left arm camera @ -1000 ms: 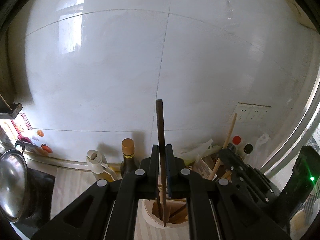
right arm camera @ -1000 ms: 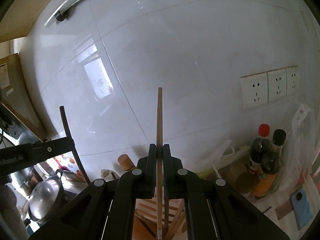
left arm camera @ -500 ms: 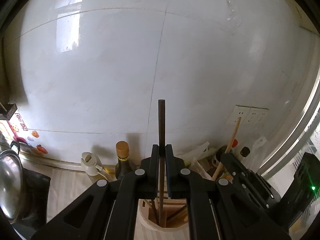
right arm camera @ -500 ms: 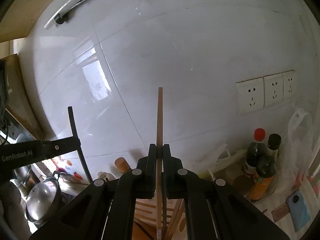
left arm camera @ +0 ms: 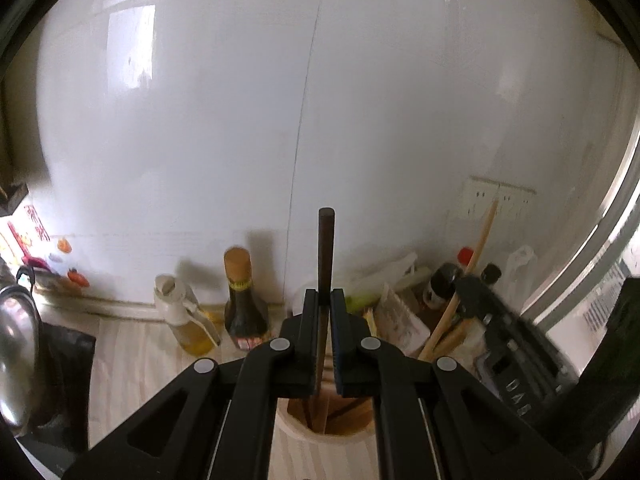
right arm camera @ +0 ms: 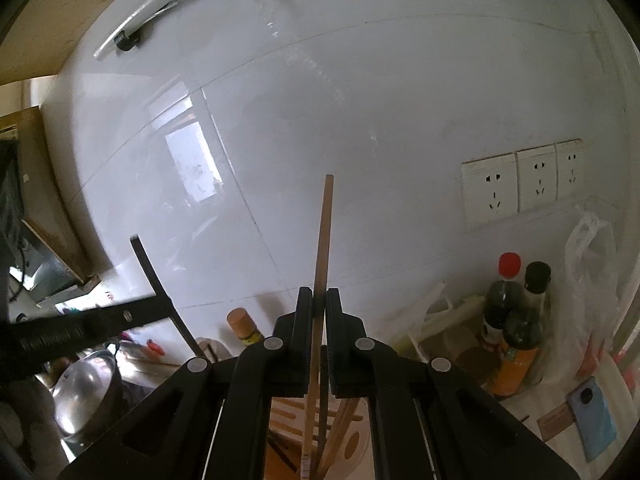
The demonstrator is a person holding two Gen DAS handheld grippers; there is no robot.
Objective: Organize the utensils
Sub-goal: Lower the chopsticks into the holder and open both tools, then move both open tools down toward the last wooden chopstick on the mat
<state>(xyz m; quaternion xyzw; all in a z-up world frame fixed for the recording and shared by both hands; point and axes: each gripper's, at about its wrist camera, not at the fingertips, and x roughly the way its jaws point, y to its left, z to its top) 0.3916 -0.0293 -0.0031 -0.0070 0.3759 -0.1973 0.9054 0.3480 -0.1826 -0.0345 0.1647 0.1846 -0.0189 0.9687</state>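
My left gripper (left arm camera: 324, 300) is shut on a dark brown chopstick (left arm camera: 325, 248) that stands upright, its lower end inside a round pale wooden holder (left arm camera: 324, 444) right below the jaws. My right gripper (right arm camera: 318, 300) is shut on a light wooden chopstick (right arm camera: 324, 232), also upright, its lower end among several wooden utensils in a slotted wooden holder (right arm camera: 344, 436) beneath it. The left gripper with the dark chopstick (right arm camera: 156, 280) shows at the left of the right wrist view. The right gripper and its light chopstick (left arm camera: 476, 256) show at the right of the left wrist view.
A white tiled wall (left arm camera: 320, 100) stands close behind. On the counter are an oil bottle (left arm camera: 188, 320), a dark sauce bottle (left arm camera: 242, 300), two capped bottles (right arm camera: 516, 320), plastic bags (right arm camera: 588, 288), a steel pot lid (right arm camera: 84, 392), a blue phone (right arm camera: 596, 416) and wall sockets (right arm camera: 520, 184).
The left gripper has lowered the dark chopstick further into the round holder, which now sits closer under the jaws. The right gripper has shifted slightly, still holding the light chopstick.
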